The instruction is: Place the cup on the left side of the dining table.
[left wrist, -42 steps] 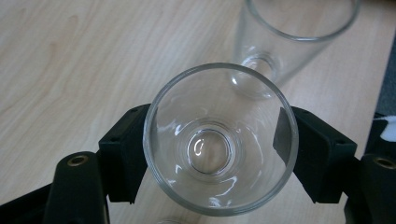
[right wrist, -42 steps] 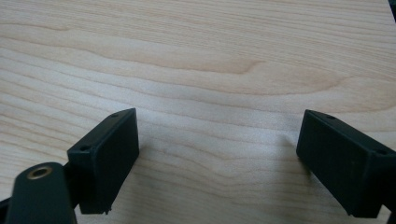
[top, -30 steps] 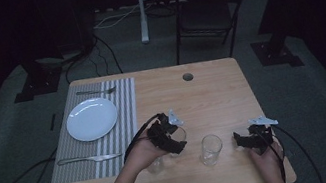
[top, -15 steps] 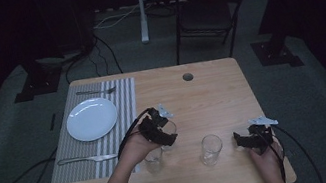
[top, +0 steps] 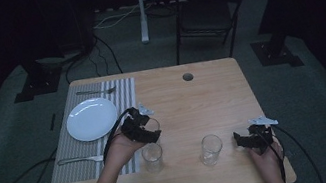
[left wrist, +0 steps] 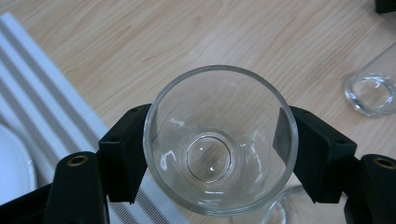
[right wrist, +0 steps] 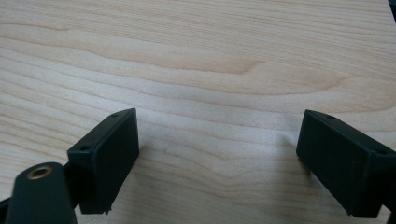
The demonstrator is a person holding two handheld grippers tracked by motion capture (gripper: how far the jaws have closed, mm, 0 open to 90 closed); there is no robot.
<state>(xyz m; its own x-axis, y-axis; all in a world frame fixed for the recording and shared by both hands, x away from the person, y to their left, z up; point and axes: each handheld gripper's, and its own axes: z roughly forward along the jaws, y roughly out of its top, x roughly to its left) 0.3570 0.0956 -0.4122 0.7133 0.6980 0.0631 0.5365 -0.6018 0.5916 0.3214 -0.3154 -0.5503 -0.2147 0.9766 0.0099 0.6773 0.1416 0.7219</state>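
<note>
My left gripper [top: 143, 129] is shut on a clear drinking glass [top: 150, 123] and holds it just over the right edge of the striped placemat [top: 123, 96]. In the left gripper view the glass [left wrist: 219, 93] is seen from above, with a black pad pressed on each side of it and the left gripper [left wrist: 217, 144] around it. A second empty glass [top: 153, 157] stands on the wood just in front of that hand, and a third glass [top: 211, 149] stands further right. My right gripper [top: 246, 139] rests open at the table's right front, its jaws [right wrist: 219, 154] wide apart over bare wood.
A white plate [top: 91, 119] lies on the placemat, with a fork [top: 95, 91] behind it and another piece of cutlery [top: 79, 160] in front. The wooden table [top: 213, 98] has a round cable hole [top: 188, 76]. A chair [top: 207, 7] stands beyond the far edge.
My left gripper has carried the glass to the left, away from the two standing glasses and toward the placemat. The right gripper has stayed put.
</note>
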